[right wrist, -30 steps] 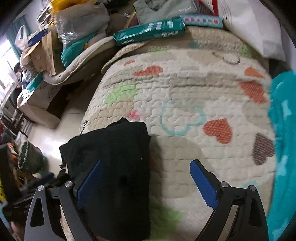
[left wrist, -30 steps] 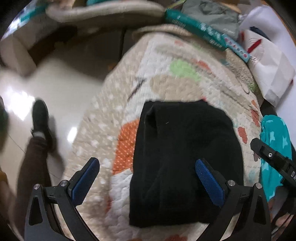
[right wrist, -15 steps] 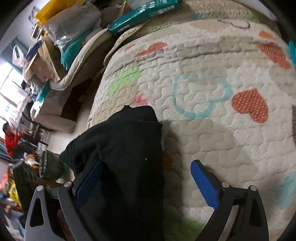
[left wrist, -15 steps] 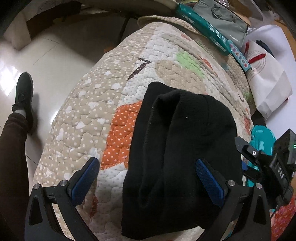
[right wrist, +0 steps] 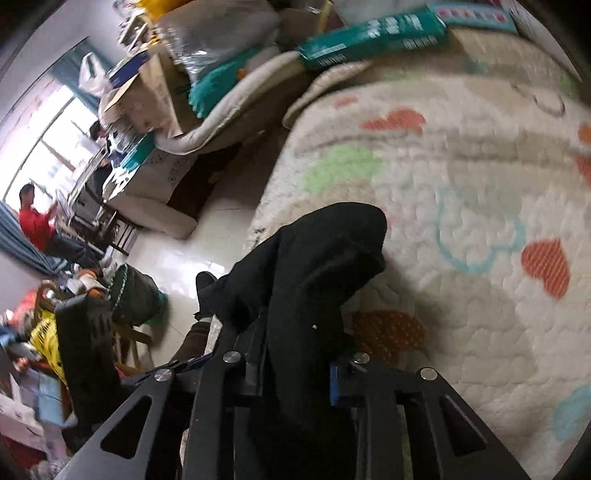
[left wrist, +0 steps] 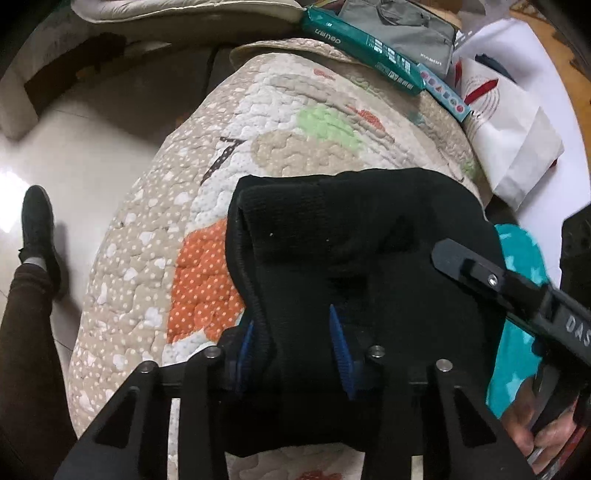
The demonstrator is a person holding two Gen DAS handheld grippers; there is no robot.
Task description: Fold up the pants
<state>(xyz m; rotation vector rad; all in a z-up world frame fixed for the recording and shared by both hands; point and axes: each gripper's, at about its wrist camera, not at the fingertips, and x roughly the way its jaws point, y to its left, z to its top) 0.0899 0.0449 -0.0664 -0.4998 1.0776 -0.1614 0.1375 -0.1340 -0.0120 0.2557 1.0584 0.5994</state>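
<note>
The folded black pants (left wrist: 362, 258) lie on a quilted patterned bed cover (left wrist: 288, 147). My left gripper (left wrist: 295, 343) is shut on the near left edge of the pants, its blue pads pressed into the cloth. My right gripper (right wrist: 295, 369) is shut on the pants (right wrist: 314, 266) too and holds a bunch of them raised off the cover; its pads are mostly buried in cloth. Part of the right gripper's black frame (left wrist: 509, 288) shows at the right of the left wrist view.
Teal packets (left wrist: 362, 40), a grey bag (left wrist: 402, 26) and a white paper bag (left wrist: 513, 125) lie at the bed's far end. A teal star-print cloth (left wrist: 517, 332) lies to the right. The tiled floor (left wrist: 92, 147), a person's leg (left wrist: 29, 325) and furniture are left.
Both grippers were open above the pants; now both have closed on the near edge. The right gripper has lifted its part of the cloth and the view has swung left.
</note>
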